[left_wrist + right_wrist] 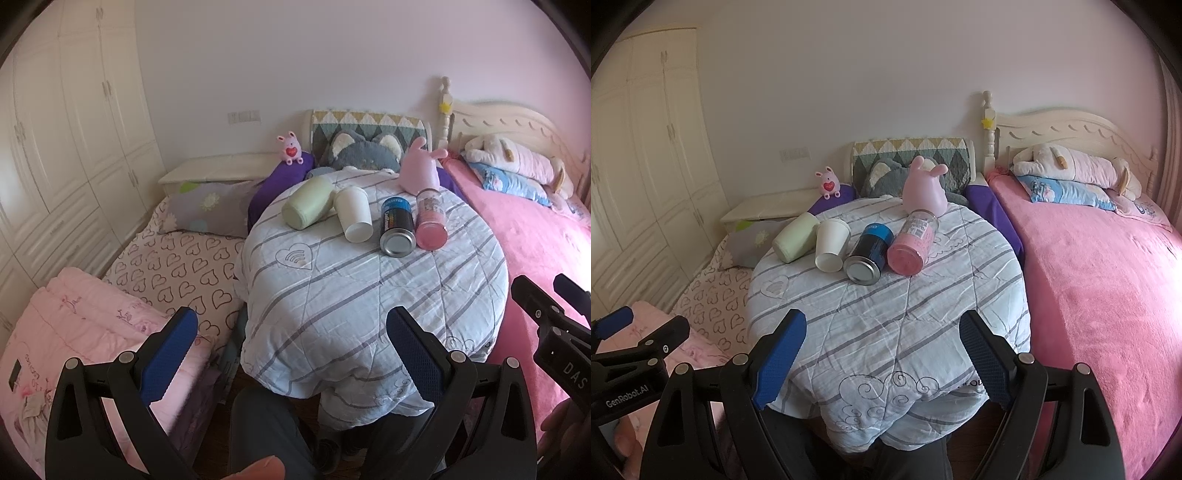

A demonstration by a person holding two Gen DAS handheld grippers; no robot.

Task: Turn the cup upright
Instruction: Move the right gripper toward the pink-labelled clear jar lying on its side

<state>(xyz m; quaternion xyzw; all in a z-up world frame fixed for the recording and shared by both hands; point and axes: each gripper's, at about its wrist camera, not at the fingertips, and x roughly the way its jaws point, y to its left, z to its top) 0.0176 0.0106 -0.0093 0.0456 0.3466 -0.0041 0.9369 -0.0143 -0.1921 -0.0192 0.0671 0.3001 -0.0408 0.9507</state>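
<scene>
The left gripper (pixel 291 354) is spread wide with nothing between its blue pads (pixel 168 354), hanging over the near edge of a round table (pixel 369 295) covered in a striped quilt. The right gripper (pixel 882 362) is likewise spread wide and holds nothing; its pads (pixel 984 363) frame the same near edge. In the left view the right gripper shows at the far right edge; in the right view the left one shows at the far left edge.

The cup (pixel 353 214) (pixel 831 245), white, lies on its side at the far part of the table, well apart from both grippers and ahead of them. Its base points toward the cameras and its mouth faces away. In the left view it sits slightly right of the gap between the fingers; in the right view, left of that gap.

It is one of four things lying in a row. On its left, touching or just beside it, is a pale green cup (pixel 306 206) (pixel 796 238). On its right lies a dark can (pixel 397 230) (pixel 866 254) with a blue band, then a pink bottle (pixel 430 219) (pixel 912 243).

Behind the row stands a pink rabbit toy (pixel 419 170) (pixel 923 184). A pink bed (pixel 1108 295) lies to the right, a heart-print bed (pixel 177 262) to the left.
</scene>
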